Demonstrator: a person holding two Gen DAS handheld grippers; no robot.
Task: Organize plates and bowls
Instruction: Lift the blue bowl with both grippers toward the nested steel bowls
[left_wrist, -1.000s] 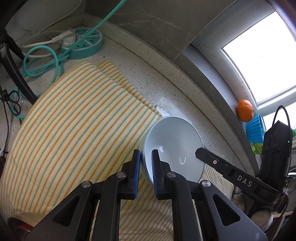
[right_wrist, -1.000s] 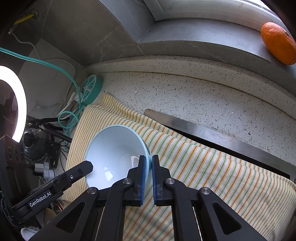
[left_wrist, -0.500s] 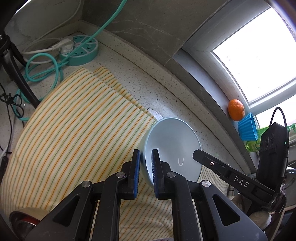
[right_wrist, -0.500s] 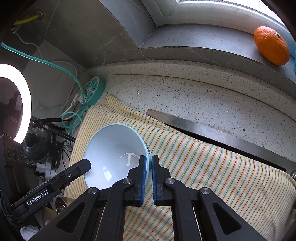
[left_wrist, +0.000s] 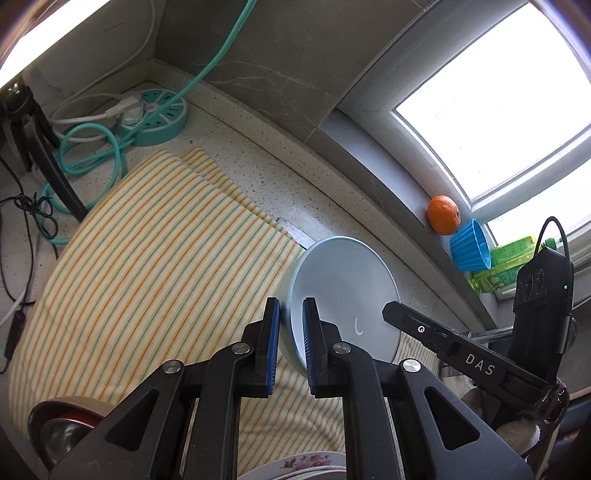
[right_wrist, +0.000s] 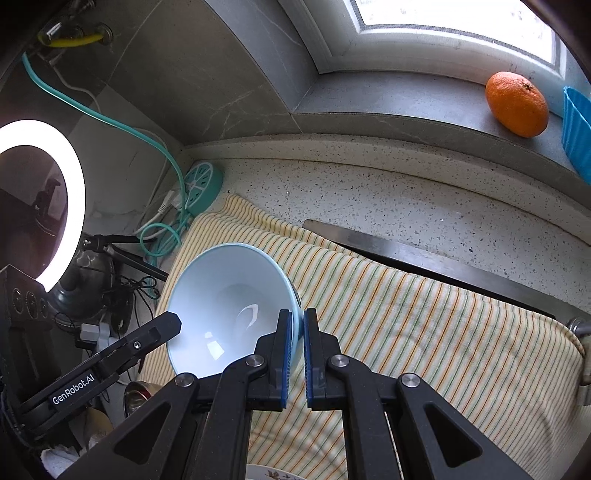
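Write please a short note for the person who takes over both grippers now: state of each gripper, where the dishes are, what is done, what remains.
Left gripper: jaws shut on the rim of the light blue bowl.
Right gripper: jaws shut on the opposite rim of the same bowl.
The bowl hangs tilted above the striped cloth, not set down.
A flowered plate shows at the bottom edge, and a metal bowl sits at lower left.
Done: bowl picked up.
Left: choose its place, probably with the other dishes, lower it, release both sides.
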